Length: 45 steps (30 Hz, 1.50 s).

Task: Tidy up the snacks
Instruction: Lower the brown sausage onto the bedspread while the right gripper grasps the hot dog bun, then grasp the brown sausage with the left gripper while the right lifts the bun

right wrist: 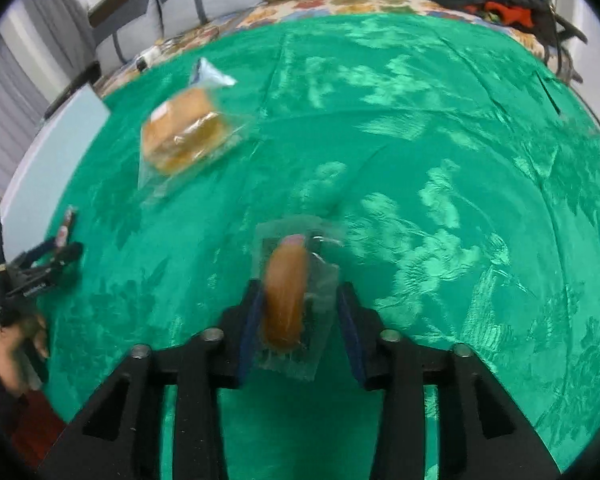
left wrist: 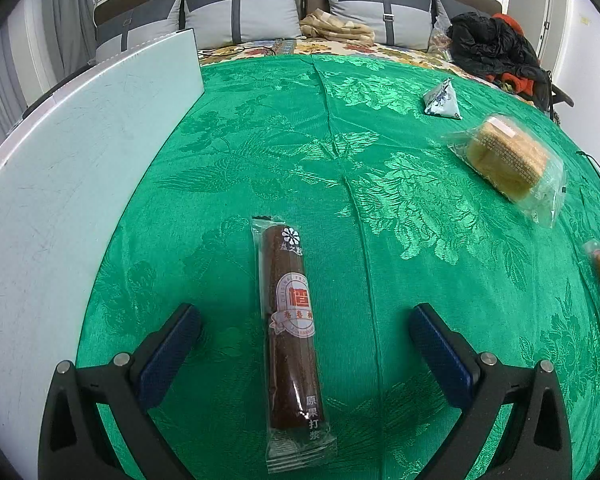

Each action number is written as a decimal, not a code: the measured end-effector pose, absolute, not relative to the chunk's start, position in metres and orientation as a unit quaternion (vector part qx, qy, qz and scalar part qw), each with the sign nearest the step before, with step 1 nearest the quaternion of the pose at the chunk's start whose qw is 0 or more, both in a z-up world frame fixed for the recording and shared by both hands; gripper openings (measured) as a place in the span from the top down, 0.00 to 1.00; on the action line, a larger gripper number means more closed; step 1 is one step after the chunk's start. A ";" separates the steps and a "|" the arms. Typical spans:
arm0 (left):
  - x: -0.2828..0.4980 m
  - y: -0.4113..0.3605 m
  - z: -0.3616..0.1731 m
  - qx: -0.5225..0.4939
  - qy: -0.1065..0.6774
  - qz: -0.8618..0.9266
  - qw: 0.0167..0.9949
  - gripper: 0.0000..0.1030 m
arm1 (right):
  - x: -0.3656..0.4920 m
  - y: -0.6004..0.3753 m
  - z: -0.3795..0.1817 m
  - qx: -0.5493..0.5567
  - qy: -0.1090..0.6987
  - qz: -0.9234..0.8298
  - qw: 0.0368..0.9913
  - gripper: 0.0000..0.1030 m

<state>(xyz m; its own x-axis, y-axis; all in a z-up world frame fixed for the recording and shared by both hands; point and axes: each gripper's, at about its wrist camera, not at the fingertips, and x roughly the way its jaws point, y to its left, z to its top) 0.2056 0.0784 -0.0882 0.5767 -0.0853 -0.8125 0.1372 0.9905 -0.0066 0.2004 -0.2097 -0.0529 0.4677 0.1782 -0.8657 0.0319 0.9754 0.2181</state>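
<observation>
The right gripper (right wrist: 298, 316), jaws apart around the wrapped sausage (right wrist: 286, 300), not clamping; the slick wrapper could slip free.

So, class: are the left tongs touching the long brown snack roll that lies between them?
Apart. The left wrist view shows the left tongs wide open, green cloth visible between each pad and the brown snack roll.

Brown roll snack (left wrist: 293, 328) in clear wrapper, lying lengthwise on green cloth, wrapped sandwich cake (left wrist: 508, 160) flat farther right, small pyramid packet (left wrist: 442, 98) beyond it, orange sausage-shaped snack (right wrist: 286, 300) in clear wrapper, blurred.
</observation>
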 end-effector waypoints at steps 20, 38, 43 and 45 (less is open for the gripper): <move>0.205 0.079 -0.088 0.028 0.456 -0.063 0.887 0.00 | 0.172 -0.196 -0.069 -0.003 0.460 -0.004 0.888 0.10; 0.221 0.109 -0.078 -0.003 0.547 -0.094 0.832 0.00 | 0.171 -0.197 -0.070 -0.001 0.461 0.002 0.887 0.07; 0.221 0.139 -0.067 -0.072 0.559 -0.110 0.819 0.01 | 0.171 -0.198 -0.070 -0.001 0.461 0.002 0.887 0.07; 0.219 0.134 -0.065 -0.053 0.557 -0.110 0.821 0.04 | 0.171 -0.198 -0.070 -0.001 0.461 0.002 0.887 0.07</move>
